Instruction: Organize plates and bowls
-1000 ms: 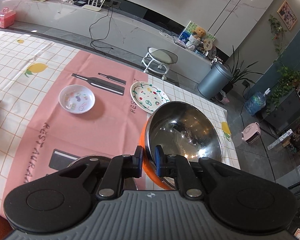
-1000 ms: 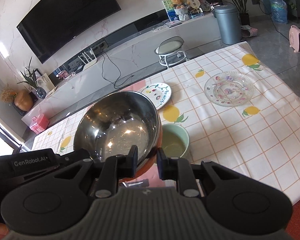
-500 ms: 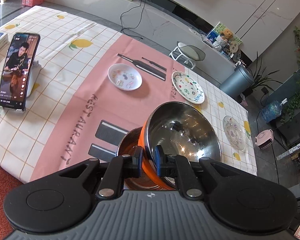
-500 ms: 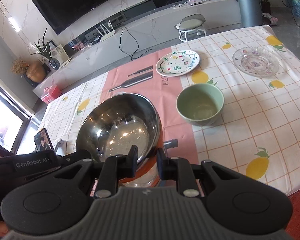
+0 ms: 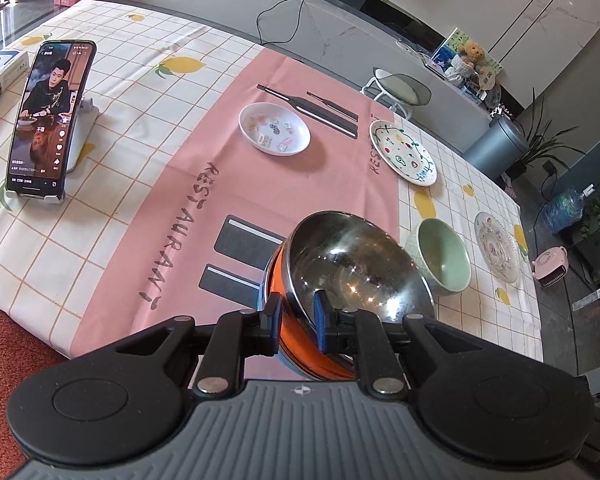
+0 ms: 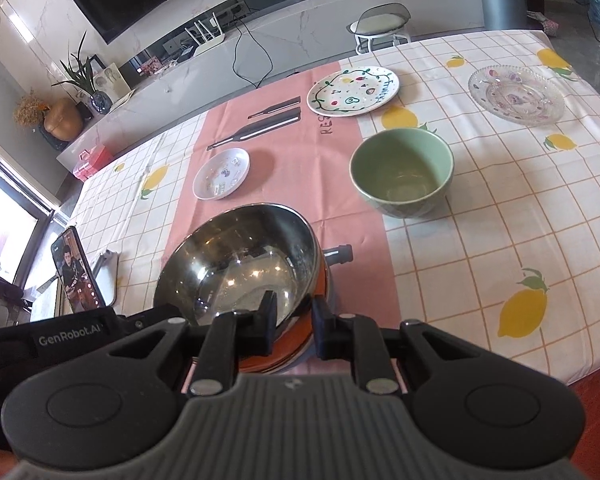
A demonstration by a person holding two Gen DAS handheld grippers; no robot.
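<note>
Tablecloth point(image 5: 112, 216), lemon check with a pink strip down the middle, lies ahead of and below both claws.

Steel bowl point(image 5: 352, 268), orange outside, is the task piece. It sits right at the claw tips, tilted, with its mouth facing the left claw point(image 5: 297, 316). Under its near edge we see the rim of another steel bowl point(image 6: 284, 364), so it seems to rest nested in that one; we cannot see how deep.

Left claw: straddles the steel bowl's rim, one pad on the orange wall and the other inside. Its jaws have just been opening with the rim between them. We cannot tell if the pads press on it at this moment.

Right claw point(image 6: 294, 314): straddles the opposite rim, one pad inside and one against the orange wall. It is clenched on the steel bowl, and its jaws have just closed a little more.

Green bowl point(image 5: 442, 256): upright, just beyond the steel bowl, ahead and right of the left claw.

Glass plate point(image 5: 496, 246): right of the green bowl, near the table edge.

Painted plate point(image 5: 403, 153): farther ahead, at the pink strip's right border.

Phone point(image 5: 46, 120): propped on a stand, well off to the left claw's left, screen lit.

White dish point(image 5: 274, 128): far ahead on the pink strip, well apart from both claws.
</note>
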